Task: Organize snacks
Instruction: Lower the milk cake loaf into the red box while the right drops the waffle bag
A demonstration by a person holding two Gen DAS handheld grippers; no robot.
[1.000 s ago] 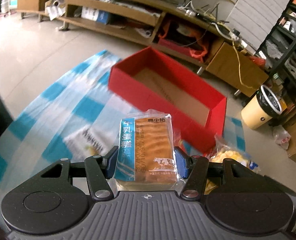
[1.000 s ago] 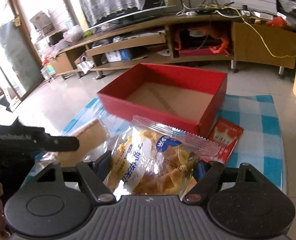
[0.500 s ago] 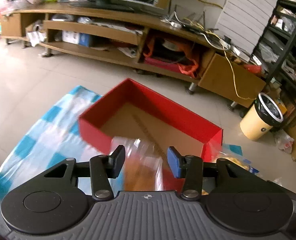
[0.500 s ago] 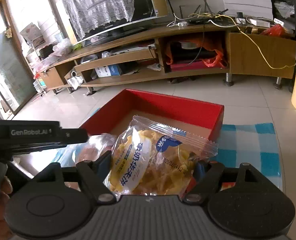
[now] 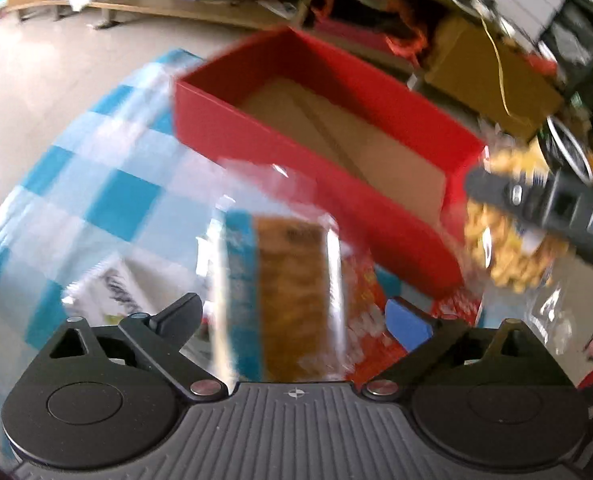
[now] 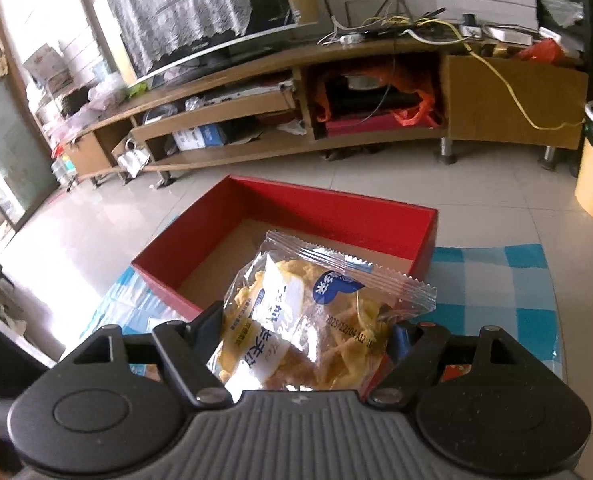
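The left tool (image 5: 292, 316) stood spread wide, its jaws having just been opening, and the blurred cake packet (image 5: 284, 292) sat between them without either pad pressing on it, in front of the near wall of the red box (image 5: 308, 172) over the blue-checked surface (image 5: 108, 200). The right tool (image 6: 304, 328) was partly closed, pinching the clear bag of yellow fried snacks (image 6: 312, 320) from both sides, the bag's top reaching over the box's near edge. The box's brown floor looked bare.
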